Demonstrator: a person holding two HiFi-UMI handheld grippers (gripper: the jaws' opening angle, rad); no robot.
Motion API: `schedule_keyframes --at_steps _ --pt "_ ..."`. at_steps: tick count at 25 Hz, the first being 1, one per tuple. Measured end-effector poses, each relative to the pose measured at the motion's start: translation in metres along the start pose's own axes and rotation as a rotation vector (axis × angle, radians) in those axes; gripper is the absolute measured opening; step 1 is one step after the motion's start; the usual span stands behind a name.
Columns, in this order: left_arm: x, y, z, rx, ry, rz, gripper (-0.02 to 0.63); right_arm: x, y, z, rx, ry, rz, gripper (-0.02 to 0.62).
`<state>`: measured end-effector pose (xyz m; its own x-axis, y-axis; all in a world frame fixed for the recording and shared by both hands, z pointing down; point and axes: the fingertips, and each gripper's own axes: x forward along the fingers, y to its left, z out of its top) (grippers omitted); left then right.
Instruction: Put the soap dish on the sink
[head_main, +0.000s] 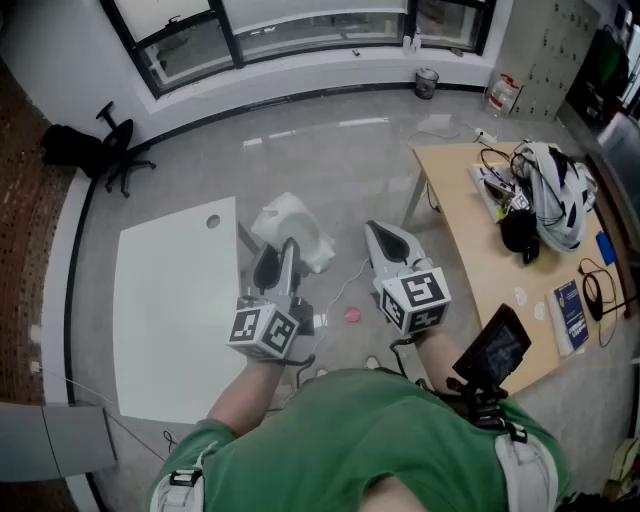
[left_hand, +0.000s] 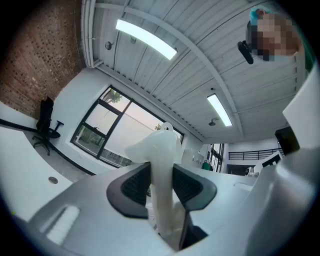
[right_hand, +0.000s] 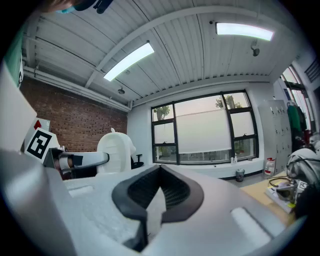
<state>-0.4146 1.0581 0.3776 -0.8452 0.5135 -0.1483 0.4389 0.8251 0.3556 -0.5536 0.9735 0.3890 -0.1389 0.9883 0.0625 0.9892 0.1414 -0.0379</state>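
Our left tongs (head_main: 280, 262) clench the white soap dish (head_main: 297, 232), which sticks out at their twelve o'clock above the floor (head_main: 330, 150). Our right tongs (head_main: 388, 243), at three o'clock, are closed on nothing. A white counter (head_main: 170, 300) lies at nine o'clock.

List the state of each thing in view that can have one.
left tool, shut on the soap dish
soap dish, gripped between the pads, held in the air
right tool, shut, empty
office chair, upright near the wall
bin, upright
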Motion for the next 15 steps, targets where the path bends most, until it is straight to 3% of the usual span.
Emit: schedule_keyframes --at_steps 15 --pt "-0.012 0.002 0.002 -0.004 0.012 -0.010 0.137 -0.008 0.015 0.003 -0.013 -0.022 -0.003 0.002"
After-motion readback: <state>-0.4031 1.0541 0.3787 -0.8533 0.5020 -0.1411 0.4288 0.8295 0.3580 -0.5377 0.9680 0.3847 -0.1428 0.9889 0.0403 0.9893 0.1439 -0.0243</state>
